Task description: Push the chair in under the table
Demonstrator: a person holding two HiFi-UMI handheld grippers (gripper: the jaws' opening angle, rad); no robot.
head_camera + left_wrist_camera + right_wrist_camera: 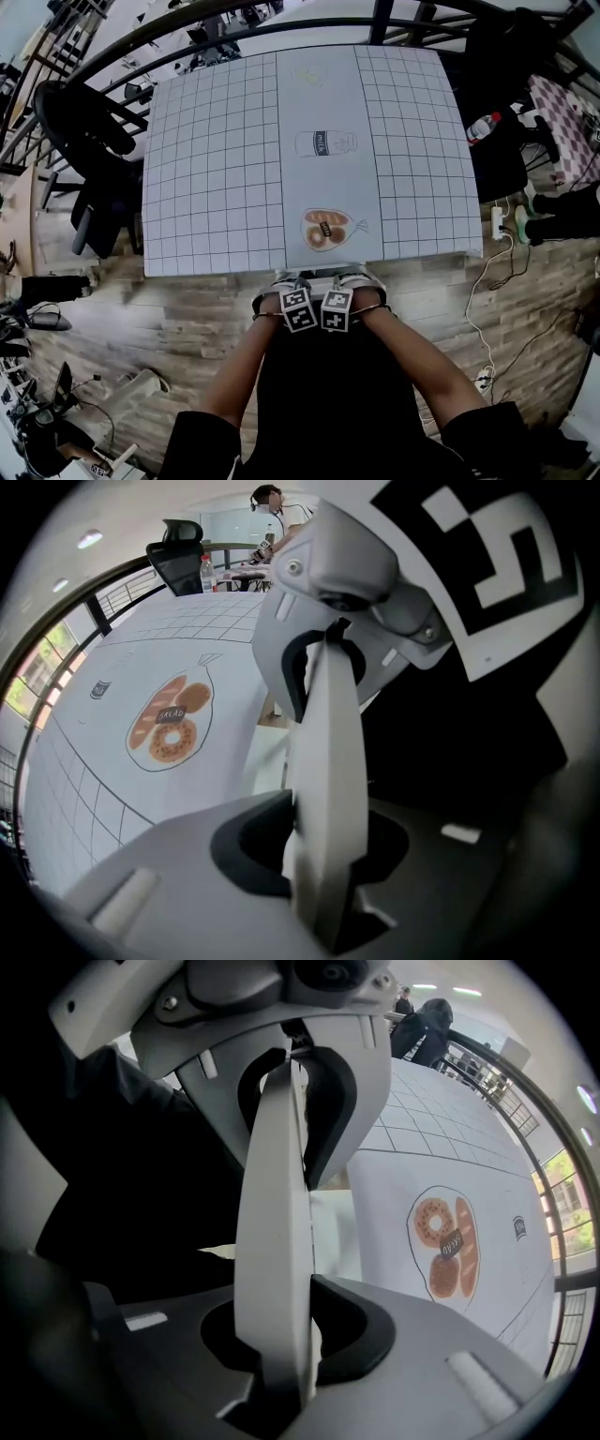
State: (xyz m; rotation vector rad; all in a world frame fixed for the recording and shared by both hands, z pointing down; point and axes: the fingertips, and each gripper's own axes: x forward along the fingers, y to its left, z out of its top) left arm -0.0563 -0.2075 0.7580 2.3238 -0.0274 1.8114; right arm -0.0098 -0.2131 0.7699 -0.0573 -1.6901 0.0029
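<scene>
The word "milk" is standing on the carton drawing [326, 143] printed on the white top of the table [206, 187], seen in the head view. In the left gripper view, a dark tag [172, 714] on the drawn bread bag [150, 738] is reading "BREAD"; the right gripper view is showing the same tag [451, 1244] upside down. The label on the bottle [483, 127] beside the table is coming out too small to read.

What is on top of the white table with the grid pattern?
The white gridded table carries printed pictures, among them a milk bottle and a bread bag; no loose object shows. Beneath it is hidden.
</scene>
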